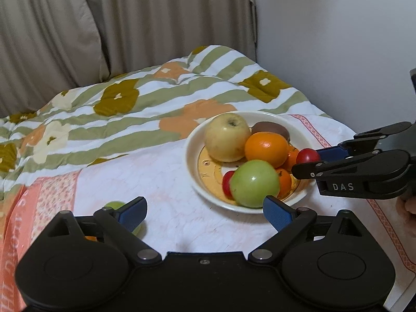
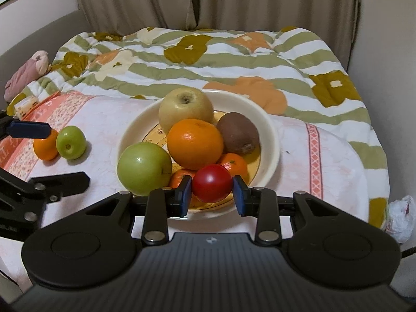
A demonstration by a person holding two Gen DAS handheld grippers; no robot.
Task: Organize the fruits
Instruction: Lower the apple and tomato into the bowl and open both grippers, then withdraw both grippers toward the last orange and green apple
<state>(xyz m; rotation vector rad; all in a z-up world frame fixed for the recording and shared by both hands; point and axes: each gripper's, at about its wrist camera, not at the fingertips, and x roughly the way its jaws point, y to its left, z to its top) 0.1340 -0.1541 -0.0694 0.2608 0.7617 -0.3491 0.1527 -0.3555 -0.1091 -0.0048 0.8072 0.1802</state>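
Bed (image 2: 335,156) spread with pink-edged white cloth (image 2: 104,119). Cream bowl (image 2: 270,130) mid-cloth, holding yellow apple (image 2: 186,108), orange (image 2: 195,143), kiwi (image 2: 238,132), green apple (image 2: 144,166), small mandarins. Right tongs (image 2: 212,193) pinching red tomato (image 2: 212,183) above near rim of bowl. Left tongs (image 1: 205,212) spread wide, nothing between, near front edge of cloth. Small green fruit (image 2: 71,142) and mandarin (image 2: 45,147) touching on cloth, toward left edge, well apart from bowl.
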